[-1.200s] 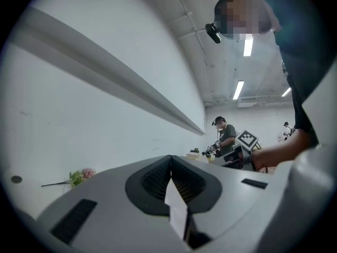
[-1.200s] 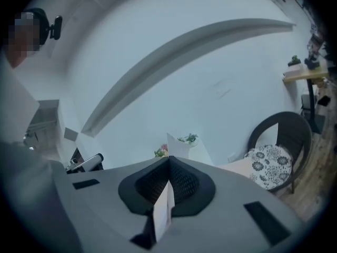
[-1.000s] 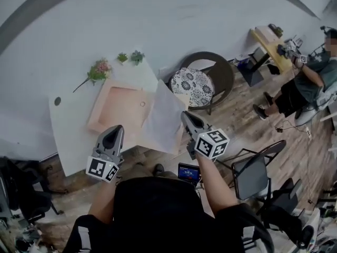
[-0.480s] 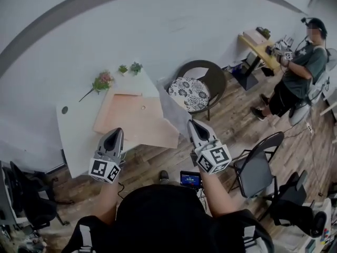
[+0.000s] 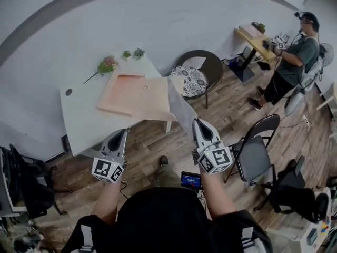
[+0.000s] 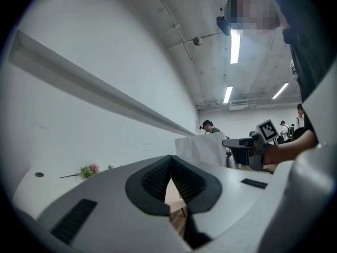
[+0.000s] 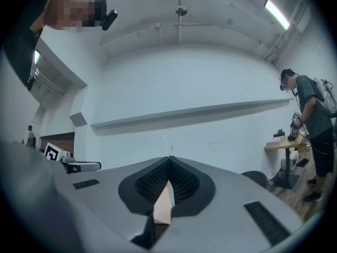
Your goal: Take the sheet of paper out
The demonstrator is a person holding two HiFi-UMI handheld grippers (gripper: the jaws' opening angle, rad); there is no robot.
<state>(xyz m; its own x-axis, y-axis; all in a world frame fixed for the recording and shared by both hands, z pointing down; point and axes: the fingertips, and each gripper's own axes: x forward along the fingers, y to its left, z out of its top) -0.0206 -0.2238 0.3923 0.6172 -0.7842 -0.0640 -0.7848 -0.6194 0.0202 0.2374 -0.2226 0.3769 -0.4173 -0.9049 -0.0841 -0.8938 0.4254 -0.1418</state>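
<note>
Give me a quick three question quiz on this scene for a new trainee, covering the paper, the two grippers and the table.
1. Multiple choice: what does the right gripper hold? A) the sheet of paper B) the pink folder C) nothing
2. True or false: the pink folder lies on the white table.
3. Fill in: the left gripper has its jaws ____, with nothing between them.
Key: 1 A; 2 true; 3 shut
</note>
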